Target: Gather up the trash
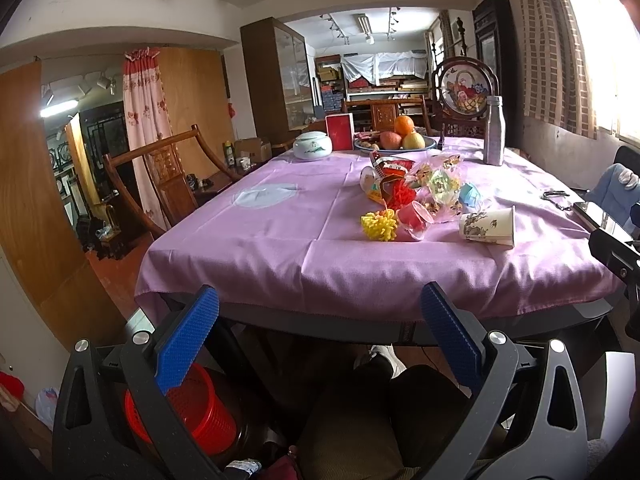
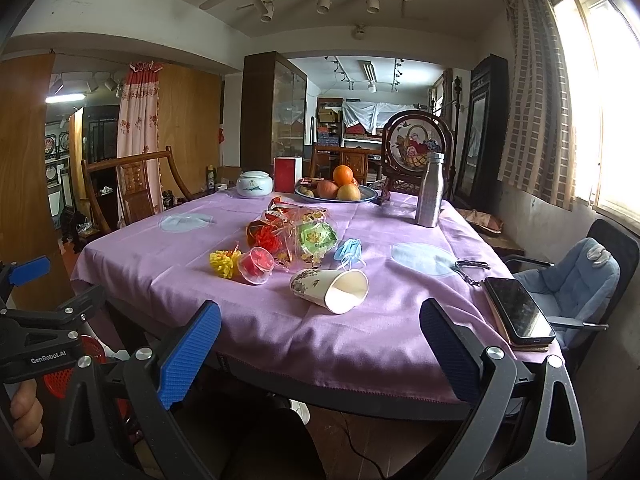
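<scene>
A pile of trash lies mid-table on the purple cloth (image 1: 280,248): a tipped paper cup (image 1: 488,226) (image 2: 332,290), a yellow foam net (image 1: 379,225) (image 2: 224,263), a clear cup with red inside (image 1: 416,218) (image 2: 258,265), crinkled snack wrappers (image 1: 428,184) (image 2: 304,232) and a blue face mask (image 1: 472,196) (image 2: 349,251). A red mesh basket (image 1: 192,408) (image 2: 60,378) stands on the floor at the left. My left gripper (image 1: 320,332) is open and empty, short of the table's near edge. My right gripper (image 2: 320,344) is open and empty over the near edge, in front of the paper cup.
At the back stand a fruit plate (image 2: 336,194), a white lidded jar (image 2: 254,185), a red box (image 2: 287,174), a metal bottle (image 2: 430,190) and a round framed picture (image 2: 416,146). A phone (image 2: 518,312) and keys (image 2: 470,270) lie at the right edge. Chairs flank the table.
</scene>
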